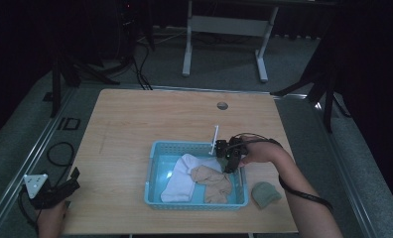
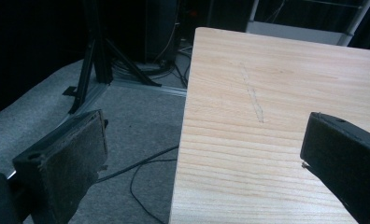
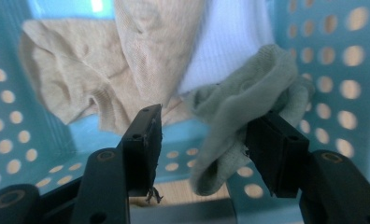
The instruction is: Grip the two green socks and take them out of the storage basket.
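1. A turquoise plastic basket (image 1: 155, 171), rectangular with walls pierced by round holes, is set on the pale wood-grain worktop (image 1: 135, 119).
2. A ribbed white sock (image 1: 182, 178) and crumpled beige socks (image 1: 212, 181) of soft knit are lying inside it.
3. The right claw (image 3: 204, 135) is held over the basket's rim at three o'clock; its jaws are parted about halfway, and a bunched grey-green sock (image 3: 248, 98) is hanging against the right pad without being pinched.
4. A second folded grey-green sock (image 1: 266, 193) is lying on the worktop at four o'clock of the basket.
5. The left claw (image 1: 68, 188) is held wide open and empty at the worktop's eight o'clock corner.
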`<state>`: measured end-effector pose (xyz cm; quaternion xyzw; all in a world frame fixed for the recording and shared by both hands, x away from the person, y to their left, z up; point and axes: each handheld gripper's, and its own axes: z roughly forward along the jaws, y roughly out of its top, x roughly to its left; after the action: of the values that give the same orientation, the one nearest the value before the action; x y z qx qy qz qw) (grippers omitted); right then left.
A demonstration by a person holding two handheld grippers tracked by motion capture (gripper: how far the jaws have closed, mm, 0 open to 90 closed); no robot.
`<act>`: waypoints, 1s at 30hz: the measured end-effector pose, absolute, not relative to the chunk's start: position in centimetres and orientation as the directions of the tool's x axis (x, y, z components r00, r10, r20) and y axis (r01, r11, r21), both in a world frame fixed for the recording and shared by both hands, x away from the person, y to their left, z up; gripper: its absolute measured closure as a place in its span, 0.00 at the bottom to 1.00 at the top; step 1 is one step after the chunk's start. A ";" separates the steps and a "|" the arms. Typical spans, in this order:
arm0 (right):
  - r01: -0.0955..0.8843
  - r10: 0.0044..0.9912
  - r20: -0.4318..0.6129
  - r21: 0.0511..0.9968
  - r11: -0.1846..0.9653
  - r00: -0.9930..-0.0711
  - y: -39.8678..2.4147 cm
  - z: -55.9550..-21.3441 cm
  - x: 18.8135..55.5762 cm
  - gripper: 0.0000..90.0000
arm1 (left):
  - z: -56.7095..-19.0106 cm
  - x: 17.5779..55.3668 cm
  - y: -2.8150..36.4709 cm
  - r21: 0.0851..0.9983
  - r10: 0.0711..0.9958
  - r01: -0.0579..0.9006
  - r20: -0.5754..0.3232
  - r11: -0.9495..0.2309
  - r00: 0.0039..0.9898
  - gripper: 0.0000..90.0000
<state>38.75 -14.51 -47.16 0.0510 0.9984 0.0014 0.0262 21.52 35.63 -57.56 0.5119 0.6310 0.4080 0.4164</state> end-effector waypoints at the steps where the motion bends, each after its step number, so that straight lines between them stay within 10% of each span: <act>1: 0.106 0.106 -0.055 -0.002 0.994 -0.993 -14.5 -47.5 38.8 0.50 | -57.6 21.5 35.6 0.941 0.986 0.306 -0.108 0.143 -0.129 0.01; 7: 0.116 0.111 -0.080 -0.062 0.991 -0.991 -14.2 -49.4 38.8 0.51 | -57.6 21.5 35.6 0.941 0.986 0.307 -0.107 0.143 -0.130 0.01; 16: 0.105 0.096 -0.110 -0.084 0.991 -0.989 -13.8 -49.5 38.8 0.89 | -57.6 21.5 35.6 0.941 0.986 0.307 -0.109 0.144 -0.129 0.01; 30: 0.096 0.093 -0.118 -0.023 0.995 -0.989 -13.6 -44.2 38.1 0.91 | -57.6 21.5 35.6 0.941 0.986 0.307 -0.108 0.144 -0.130 0.01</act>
<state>38.07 -13.65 -44.25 0.0473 0.9971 -0.0143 0.0586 21.53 35.63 -57.56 0.5117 0.6316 0.4077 0.4159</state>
